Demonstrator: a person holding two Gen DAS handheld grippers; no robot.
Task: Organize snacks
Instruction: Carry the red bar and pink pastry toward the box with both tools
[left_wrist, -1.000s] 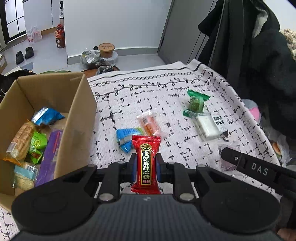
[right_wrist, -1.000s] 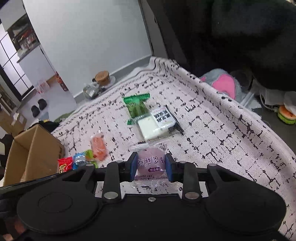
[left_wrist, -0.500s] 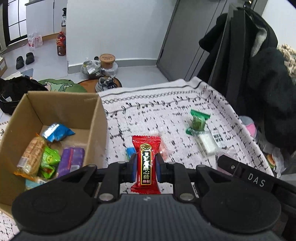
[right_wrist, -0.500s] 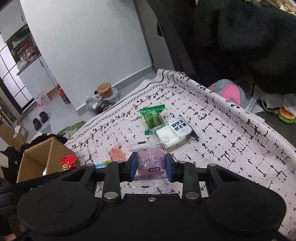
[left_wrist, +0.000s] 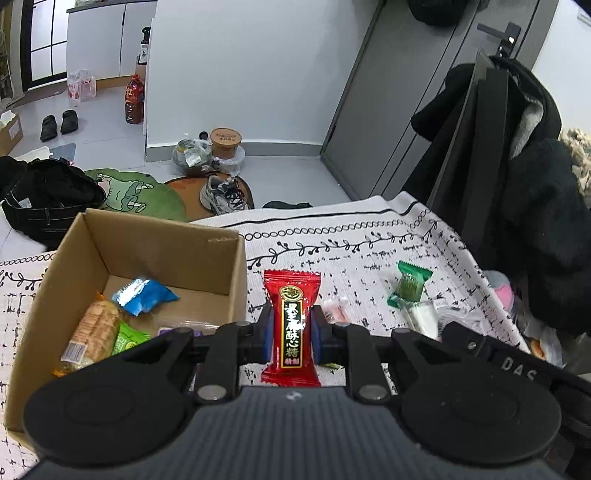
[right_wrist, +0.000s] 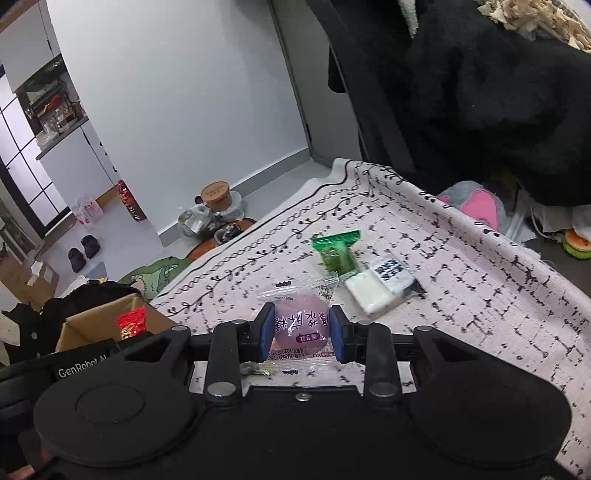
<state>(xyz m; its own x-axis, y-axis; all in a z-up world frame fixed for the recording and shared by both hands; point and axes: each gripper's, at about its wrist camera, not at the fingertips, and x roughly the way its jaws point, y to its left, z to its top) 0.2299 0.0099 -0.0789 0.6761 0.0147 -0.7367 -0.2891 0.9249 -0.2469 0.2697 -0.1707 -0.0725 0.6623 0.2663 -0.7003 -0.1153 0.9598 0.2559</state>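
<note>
Cardboard box (left_wrist: 236, 266) sits on the left of the left wrist view, with a few snacks inside. Center frame, left gripper (left_wrist: 291, 328) is pinching a red candy packet (left_wrist: 291, 325) upright. Right gripper (right_wrist: 302, 330) pinches a purple mochi-looking pack (right_wrist: 302, 325), I think; green packet (right_wrist: 338, 254) lies upper right of it on the patterned cloth (right_wrist: 480, 295).

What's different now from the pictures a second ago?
Both grippers lifted and swung toward the brown cardboard box, which now shows more of its inside. The left gripper still pinches the red candy packet; the right gripper still pinches the clear-wrapped purple round cake. Nothing was released.
</note>
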